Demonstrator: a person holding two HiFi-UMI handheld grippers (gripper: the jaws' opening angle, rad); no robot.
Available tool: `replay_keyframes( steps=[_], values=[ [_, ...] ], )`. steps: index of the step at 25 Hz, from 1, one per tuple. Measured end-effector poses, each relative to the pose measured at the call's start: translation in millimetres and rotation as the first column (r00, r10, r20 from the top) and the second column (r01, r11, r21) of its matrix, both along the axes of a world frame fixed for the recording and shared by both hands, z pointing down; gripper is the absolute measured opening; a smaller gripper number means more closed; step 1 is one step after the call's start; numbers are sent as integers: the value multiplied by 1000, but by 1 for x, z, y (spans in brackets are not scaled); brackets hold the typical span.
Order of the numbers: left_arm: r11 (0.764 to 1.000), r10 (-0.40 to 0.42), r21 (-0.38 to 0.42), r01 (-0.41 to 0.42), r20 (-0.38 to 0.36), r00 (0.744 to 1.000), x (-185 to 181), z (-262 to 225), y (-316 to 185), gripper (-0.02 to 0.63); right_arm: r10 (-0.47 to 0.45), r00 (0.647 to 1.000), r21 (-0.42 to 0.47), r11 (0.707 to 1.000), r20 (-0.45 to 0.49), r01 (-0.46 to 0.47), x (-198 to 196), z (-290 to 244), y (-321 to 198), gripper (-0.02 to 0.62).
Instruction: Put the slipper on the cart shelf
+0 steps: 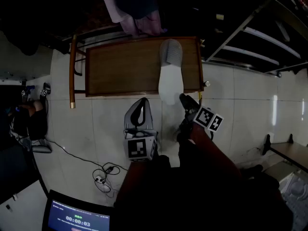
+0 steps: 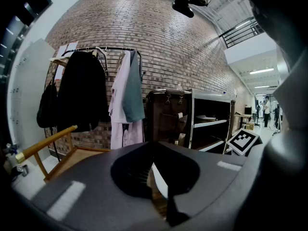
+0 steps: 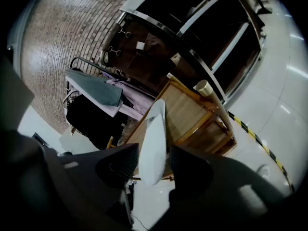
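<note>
A grey and white slipper (image 1: 171, 76) lies lengthwise on the top of a low wooden cart (image 1: 120, 66), its heel hanging over the near edge. My right gripper (image 1: 184, 99) is at that heel. In the right gripper view the slipper (image 3: 153, 143) shows edge-on between the jaws of the right gripper (image 3: 155, 153), which stands open with a thin gap on each side. My left gripper (image 1: 143, 101) hovers over the floor tiles just in front of the cart, left of the slipper. Its jaws meet at the tips, and the left gripper (image 2: 156, 150) holds nothing.
A metal rack (image 1: 250, 37) with bare shelves stands at the right of the cart. Clothes (image 1: 134, 8) hang on a rail behind it, against a brick wall (image 2: 183, 47). Cables and a power strip (image 1: 103, 174) lie on the floor near a screen (image 1: 77, 218).
</note>
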State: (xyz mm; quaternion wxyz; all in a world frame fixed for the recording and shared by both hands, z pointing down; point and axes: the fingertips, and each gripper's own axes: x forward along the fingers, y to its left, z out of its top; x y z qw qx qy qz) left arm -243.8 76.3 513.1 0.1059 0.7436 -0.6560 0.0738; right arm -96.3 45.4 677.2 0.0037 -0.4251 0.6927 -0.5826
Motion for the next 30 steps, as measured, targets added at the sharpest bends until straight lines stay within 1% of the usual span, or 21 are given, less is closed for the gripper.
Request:
replay_keyframes(
  steps=[3,9,13,17,18,20,22,23,27,30],
  values=[
    [1000,11,10,-10,-8,1000,-2,1,1,11,-3,999,-57,998,47,6,-7,16,-3,222],
    [1000,-6,18,7,-22,1000,-13,-4,10,11,25,994,-187,982,106,-5,-26,45,1,229],
    [1000,-5,17,6,-19,1000,-15,-5,19,11,57,988,-232,972,141,-23,-34,55,-2,227],
    [1000,4,3,-4,-15,1000,-16,-1,27,11,71,987,-249,968,144,-33,-36,59,-4,227],
    [1000,6,0,-6,-14,1000,-17,-1,28,11,73,987,-250,968,145,-35,-36,59,-5,218],
    [1000,7,-3,-7,-20,1000,-15,2,29,11,74,987,-244,969,142,-37,-36,58,-7,185],
    [1000,4,3,-4,-31,1000,-13,5,29,11,60,990,-224,974,124,-31,-35,59,-10,123],
    [1000,2,7,-2,-33,999,-12,6,29,11,47,993,-212,977,108,-23,-35,59,-11,105],
    [1000,-7,9,8,-39,999,-21,1,28,11,18,997,-185,983,69,-5,-39,42,-11,62],
    [1000,-5,15,6,-50,999,-27,-5,27,11,-8,999,-148,989,49,15,-41,26,-10,47]
  ],
)
